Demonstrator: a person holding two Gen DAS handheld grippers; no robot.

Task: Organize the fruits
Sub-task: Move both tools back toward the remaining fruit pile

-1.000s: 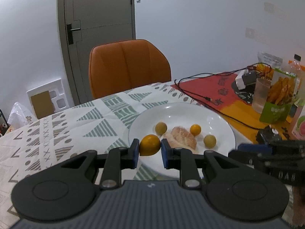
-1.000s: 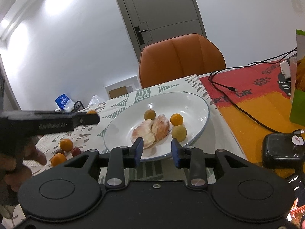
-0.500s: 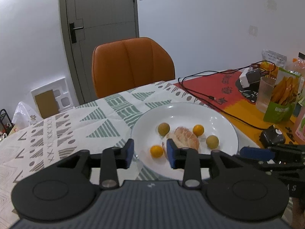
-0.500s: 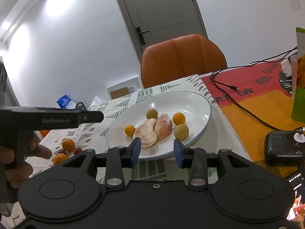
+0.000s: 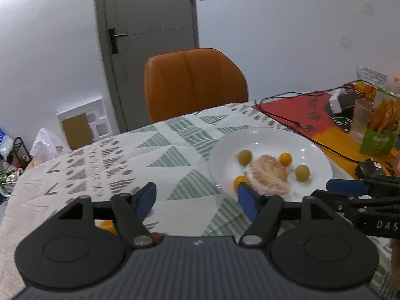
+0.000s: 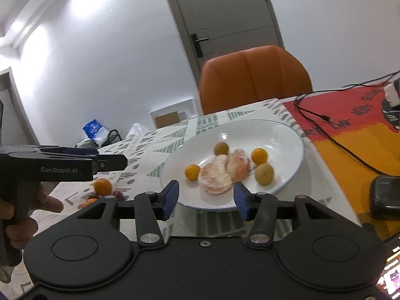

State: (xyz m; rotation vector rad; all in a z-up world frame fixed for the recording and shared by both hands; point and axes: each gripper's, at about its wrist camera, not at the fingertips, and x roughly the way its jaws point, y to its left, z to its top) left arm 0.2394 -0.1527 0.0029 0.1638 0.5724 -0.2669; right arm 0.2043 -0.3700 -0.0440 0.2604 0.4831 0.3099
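A white plate (image 5: 322, 150) sits on the patterned tablecloth. It holds a peeled citrus (image 5: 271, 175), two small orange fruits (image 5: 285, 158) (image 5: 240, 181) and two green ones (image 5: 244, 157) (image 5: 302, 173). My left gripper (image 5: 195, 195) is open and empty, left of the plate and above the cloth. Beneath it show a loose orange fruit (image 5: 107, 225) and a red one (image 5: 156, 236). My right gripper (image 6: 206, 195) is open and empty at the plate's (image 6: 287, 135) near rim, in front of the peeled citrus (image 6: 222, 172). More loose fruit (image 6: 102, 186) lies on the cloth to the left.
An orange chair (image 5: 195, 82) stands behind the table. A black cable (image 5: 287, 122) runs over the red-and-orange mat. A glass (image 5: 360, 121), a green snack bag (image 5: 380, 130) and a black device (image 6: 386, 195) sit right of the plate.
The left gripper let the small orange fruit go onto the plate, opened wide and swung left off the plate. The right gripper's fingers spread a little wider.
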